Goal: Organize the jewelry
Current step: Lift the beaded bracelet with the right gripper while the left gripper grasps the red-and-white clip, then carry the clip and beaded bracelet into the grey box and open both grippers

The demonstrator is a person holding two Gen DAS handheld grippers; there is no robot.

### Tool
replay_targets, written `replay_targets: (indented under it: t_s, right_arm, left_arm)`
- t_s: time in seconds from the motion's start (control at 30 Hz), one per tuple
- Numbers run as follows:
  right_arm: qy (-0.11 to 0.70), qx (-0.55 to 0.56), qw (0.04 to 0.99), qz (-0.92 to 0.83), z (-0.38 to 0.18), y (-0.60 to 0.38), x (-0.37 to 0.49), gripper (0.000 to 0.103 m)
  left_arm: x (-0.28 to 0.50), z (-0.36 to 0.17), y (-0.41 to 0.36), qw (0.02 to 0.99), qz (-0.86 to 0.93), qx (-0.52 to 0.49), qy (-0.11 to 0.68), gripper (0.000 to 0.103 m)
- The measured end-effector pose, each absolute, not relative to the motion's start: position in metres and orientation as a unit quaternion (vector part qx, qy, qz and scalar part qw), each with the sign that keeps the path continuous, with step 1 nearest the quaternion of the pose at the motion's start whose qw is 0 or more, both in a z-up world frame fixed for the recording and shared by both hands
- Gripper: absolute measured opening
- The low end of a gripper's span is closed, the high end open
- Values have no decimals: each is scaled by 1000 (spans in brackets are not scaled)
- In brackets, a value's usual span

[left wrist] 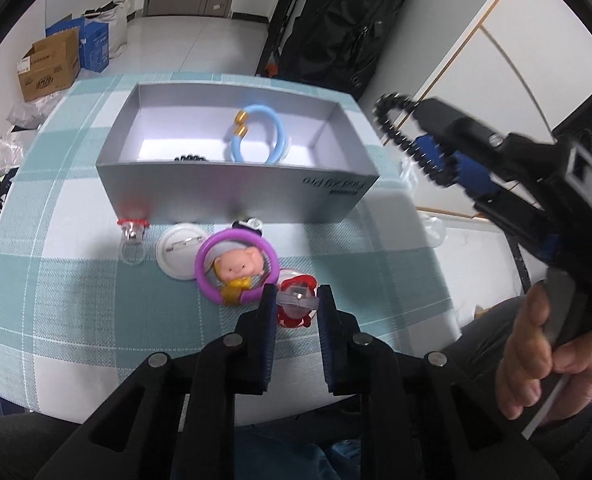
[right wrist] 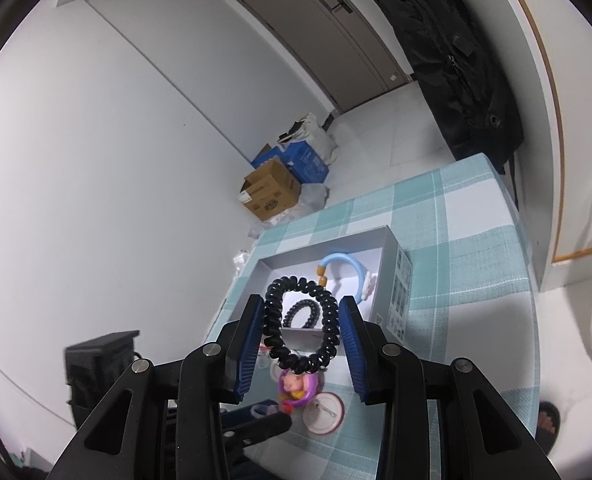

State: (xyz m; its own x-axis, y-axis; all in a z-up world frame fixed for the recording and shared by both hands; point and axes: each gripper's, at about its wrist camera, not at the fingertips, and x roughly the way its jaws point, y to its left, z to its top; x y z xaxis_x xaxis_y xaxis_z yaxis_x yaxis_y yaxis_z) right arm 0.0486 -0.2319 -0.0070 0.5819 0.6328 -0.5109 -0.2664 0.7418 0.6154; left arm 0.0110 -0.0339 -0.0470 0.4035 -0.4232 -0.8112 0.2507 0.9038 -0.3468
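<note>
A silver box [left wrist: 232, 184] stands on the checked tablecloth and holds a blue bracelet [left wrist: 258, 134] and a black coil hair tie [right wrist: 302, 313]. My right gripper [right wrist: 302, 334] is shut on another black coil hair tie [right wrist: 301, 320], held in the air above the box; it also shows in the left wrist view [left wrist: 406, 136]. My left gripper [left wrist: 296, 300] is shut on a clear ring with a red trim [left wrist: 298, 300], low over the cloth. A purple bracelet with a pig charm [left wrist: 236, 268], a white pin badge [left wrist: 180, 250] and a clear ring [left wrist: 133, 236] lie before the box.
The table [left wrist: 36, 280] has edges at left and right. Cardboard and blue boxes [left wrist: 52, 64] sit on the floor at far left. A black bag [left wrist: 348, 24] hangs behind the table.
</note>
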Motion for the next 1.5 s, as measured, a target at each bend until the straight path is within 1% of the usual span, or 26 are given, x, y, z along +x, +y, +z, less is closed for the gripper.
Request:
replay_targets:
  t_s: [0.37, 0.73, 1.17, 1.5]
  right_arm:
    - [374, 234, 854, 275, -6, -222, 50, 36]
    - [378, 232, 850, 283, 3, -212, 67, 36]
    - [424, 221, 831, 284, -13, -202, 106, 36]
    - [436, 229, 822, 288, -22, -200, 128, 36]
  left_arm:
    - [24, -25, -29, 853, -211, -103, 466, 14]
    - [62, -8, -8, 863, -206, -146, 437, 14]
    - [104, -19, 1, 850, -189, -179, 458, 14]
    - [119, -32, -1, 839, -180, -183, 479, 14]
